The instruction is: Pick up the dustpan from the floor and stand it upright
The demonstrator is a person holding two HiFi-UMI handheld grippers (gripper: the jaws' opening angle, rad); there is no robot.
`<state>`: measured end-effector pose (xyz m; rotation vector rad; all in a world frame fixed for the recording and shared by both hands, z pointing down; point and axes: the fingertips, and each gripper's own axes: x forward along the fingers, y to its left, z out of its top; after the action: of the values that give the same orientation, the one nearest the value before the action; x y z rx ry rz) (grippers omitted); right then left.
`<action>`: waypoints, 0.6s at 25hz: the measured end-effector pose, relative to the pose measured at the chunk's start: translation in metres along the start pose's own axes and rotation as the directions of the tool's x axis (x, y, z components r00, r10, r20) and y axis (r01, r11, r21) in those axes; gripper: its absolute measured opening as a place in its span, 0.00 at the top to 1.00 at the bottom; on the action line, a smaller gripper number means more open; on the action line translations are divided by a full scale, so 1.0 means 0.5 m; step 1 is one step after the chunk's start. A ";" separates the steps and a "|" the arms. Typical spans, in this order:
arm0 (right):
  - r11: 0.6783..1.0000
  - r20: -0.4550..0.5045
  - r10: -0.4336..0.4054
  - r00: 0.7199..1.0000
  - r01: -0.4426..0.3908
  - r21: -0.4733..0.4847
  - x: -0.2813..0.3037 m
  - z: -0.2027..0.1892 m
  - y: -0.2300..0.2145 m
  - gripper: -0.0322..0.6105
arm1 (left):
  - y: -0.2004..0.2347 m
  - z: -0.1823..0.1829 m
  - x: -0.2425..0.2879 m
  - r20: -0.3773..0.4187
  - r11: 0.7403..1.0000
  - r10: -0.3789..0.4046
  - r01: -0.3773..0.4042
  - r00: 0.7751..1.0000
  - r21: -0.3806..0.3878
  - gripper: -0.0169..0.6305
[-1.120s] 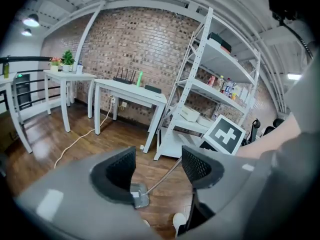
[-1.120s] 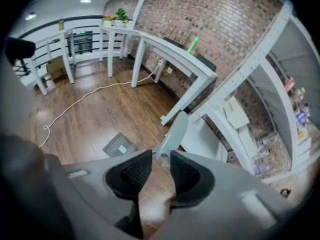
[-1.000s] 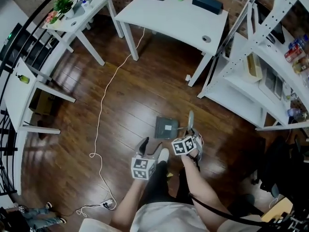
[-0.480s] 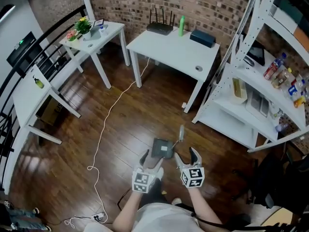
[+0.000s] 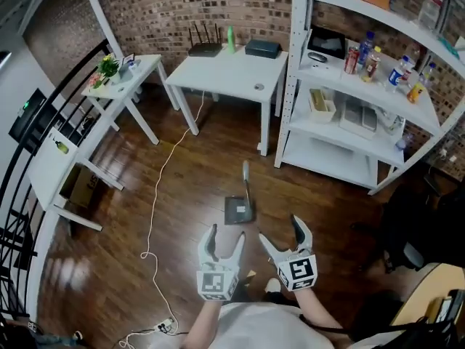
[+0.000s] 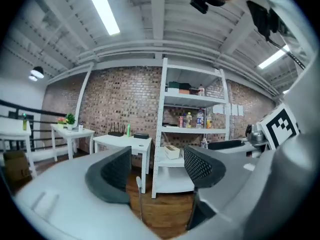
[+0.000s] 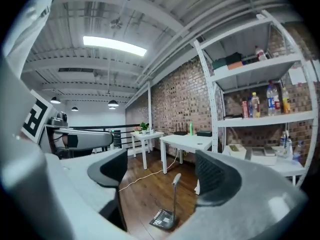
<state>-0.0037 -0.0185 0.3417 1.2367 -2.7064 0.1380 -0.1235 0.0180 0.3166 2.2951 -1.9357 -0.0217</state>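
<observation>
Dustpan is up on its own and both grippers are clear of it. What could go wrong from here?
1. The dark grey long-handled dustpan stands free on the glossy wooden floor, leaning on nothing; a nudge could topple it.
2. The empty left gripper and the right gripper, jaws opening with nothing between them, hang close to it in the head view; a forward swing could hit its handle.

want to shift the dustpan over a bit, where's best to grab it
Probably the handle, near its top, coming in level from the person's side. It stands upright, thin and clear of everything, while the pan lies flat on the floor.
</observation>
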 end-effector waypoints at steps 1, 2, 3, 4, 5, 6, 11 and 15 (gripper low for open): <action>1.000 0.009 -0.010 1.000 0.010 -0.011 -0.022 0.010 0.005 0.31 | -0.017 0.015 -0.013 0.016 0.999 -0.010 0.010 1.000 0.040 0.45; 1.000 0.022 -0.019 1.000 0.019 -0.024 -0.038 0.025 0.010 0.31 | -0.026 0.033 -0.023 0.034 0.998 -0.019 0.017 0.999 0.063 0.45; 0.999 0.040 -0.025 0.999 0.027 -0.034 -0.049 0.044 0.014 0.31 | -0.031 0.053 -0.029 0.049 0.997 -0.030 0.027 0.998 0.068 0.45; 0.999 0.062 -0.031 0.998 0.033 -0.039 -0.057 0.067 0.017 0.31 | -0.033 0.072 -0.033 0.061 0.997 -0.044 0.041 0.997 0.062 0.45; 0.999 0.084 -0.035 0.996 0.039 -0.038 -0.061 0.090 0.019 0.31 | -0.035 0.088 -0.035 0.070 0.997 -0.062 0.058 0.996 0.056 0.45; 0.998 0.104 -0.041 0.994 0.044 -0.034 -0.063 0.113 0.020 0.31 | -0.035 0.097 -0.037 0.078 0.996 -0.081 0.077 0.994 0.055 0.45; 0.996 0.175 -0.074 0.982 0.081 -0.032 -0.053 0.195 0.038 0.31 | 0.005 0.140 -0.084 0.109 0.994 -0.073 0.063 0.991 0.087 0.45; 0.997 0.190 -0.051 0.981 0.060 -0.040 -0.041 0.208 0.077 0.32 | 0.058 0.176 -0.117 0.164 0.990 -0.050 0.027 0.985 0.139 0.49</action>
<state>-0.0312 0.0061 0.2349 1.3750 -2.8111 -0.0502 -0.1708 0.0620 0.2280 2.4922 -2.0300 -0.0924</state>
